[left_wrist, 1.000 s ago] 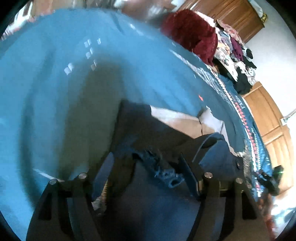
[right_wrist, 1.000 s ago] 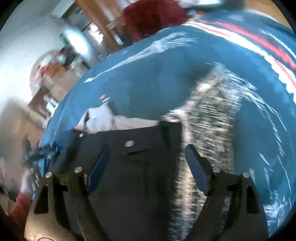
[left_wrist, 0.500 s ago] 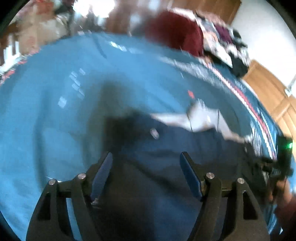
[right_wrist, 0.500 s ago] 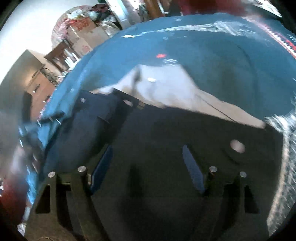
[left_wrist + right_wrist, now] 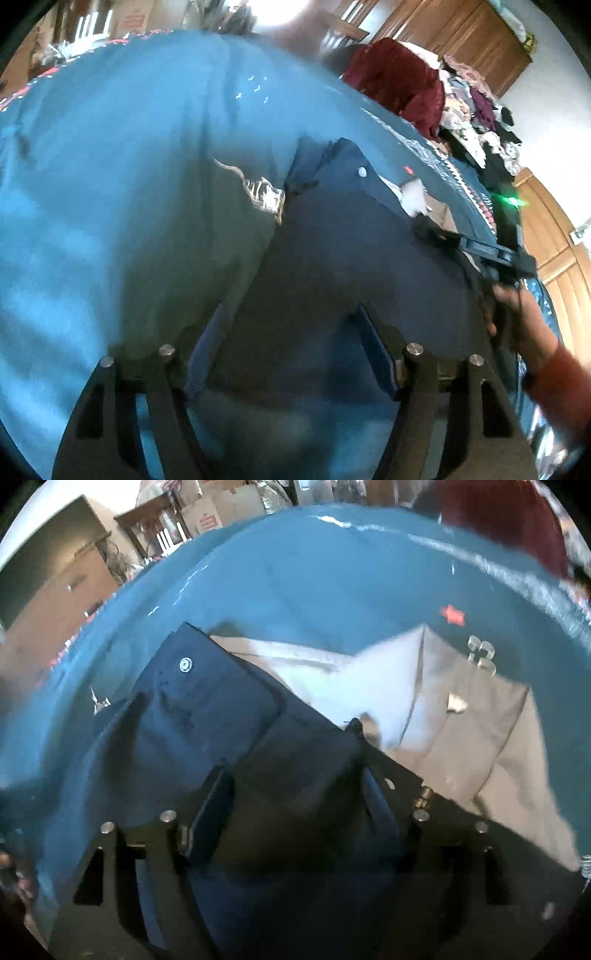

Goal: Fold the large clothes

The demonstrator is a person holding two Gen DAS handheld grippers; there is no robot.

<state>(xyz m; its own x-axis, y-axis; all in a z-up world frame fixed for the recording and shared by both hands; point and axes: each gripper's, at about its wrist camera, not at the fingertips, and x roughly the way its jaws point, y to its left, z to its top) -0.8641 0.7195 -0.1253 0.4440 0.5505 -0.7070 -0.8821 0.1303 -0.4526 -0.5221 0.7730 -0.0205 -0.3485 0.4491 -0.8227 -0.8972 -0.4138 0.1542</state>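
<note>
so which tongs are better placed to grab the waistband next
Right, probably. The right tongs are open directly over the waistband of the jeans, near the button. The left tongs are open over plain denim, with the waistband farther ahead.

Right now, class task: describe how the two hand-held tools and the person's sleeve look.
The left tool and the right tool are alike: black angular frames with silver pin heads and flat blue pads on the fingers. In the left wrist view a green light glows on the right one, and the sleeve is rust red.
</note>
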